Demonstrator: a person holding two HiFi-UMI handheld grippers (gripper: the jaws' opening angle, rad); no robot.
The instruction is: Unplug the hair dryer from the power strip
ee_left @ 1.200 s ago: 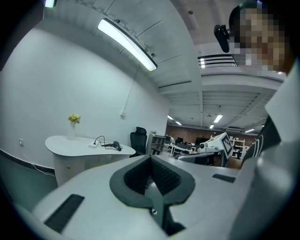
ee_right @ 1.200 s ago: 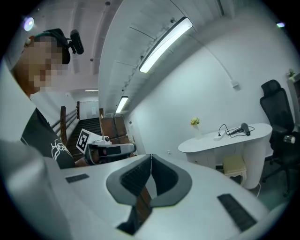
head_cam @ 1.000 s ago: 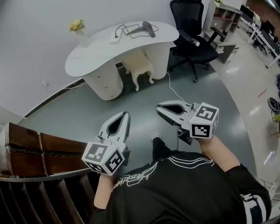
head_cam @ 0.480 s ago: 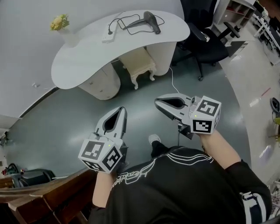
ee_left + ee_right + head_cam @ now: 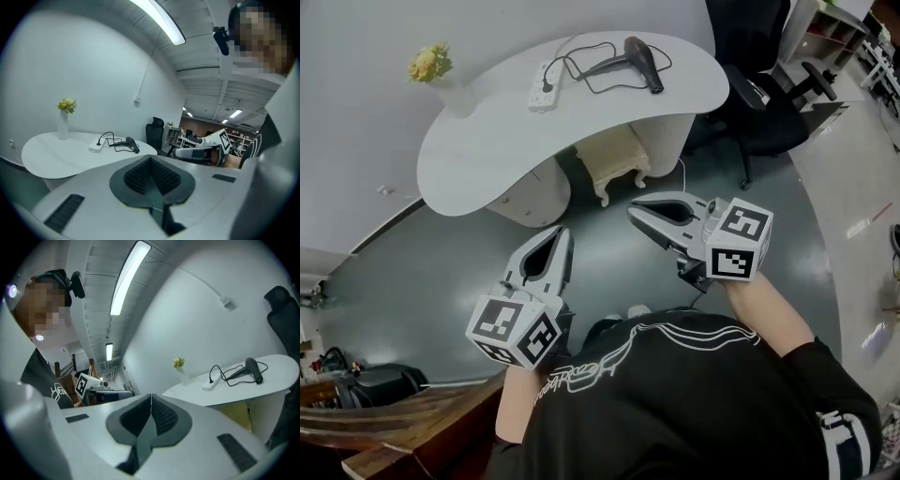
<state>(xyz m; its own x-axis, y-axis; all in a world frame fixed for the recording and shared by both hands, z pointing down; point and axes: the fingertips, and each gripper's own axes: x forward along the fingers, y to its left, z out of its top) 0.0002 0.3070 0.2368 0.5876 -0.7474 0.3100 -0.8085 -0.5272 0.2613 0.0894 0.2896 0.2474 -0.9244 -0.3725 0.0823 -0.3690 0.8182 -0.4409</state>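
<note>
A black hair dryer (image 5: 643,61) lies on the far right part of a white curved table (image 5: 497,150), its black cord looping to a white power strip (image 5: 542,86) where the plug sits. Both show small in the left gripper view, hair dryer (image 5: 132,144) and power strip (image 5: 97,146), and in the right gripper view, hair dryer (image 5: 253,369) and power strip (image 5: 212,382). My left gripper (image 5: 564,236) and right gripper (image 5: 634,214) hang above the floor, well short of the table. Both are shut with nothing between the jaws.
A white vase with yellow flowers (image 5: 442,77) stands at the table's left end. A cream stool (image 5: 619,161) is tucked under the table. A black office chair (image 5: 769,84) stands to the right. A wooden stair rail (image 5: 384,441) runs at bottom left.
The person has walked toward the table; it sits larger and closer in the head view. Both grippers kept their pose, shut and side by side.
</note>
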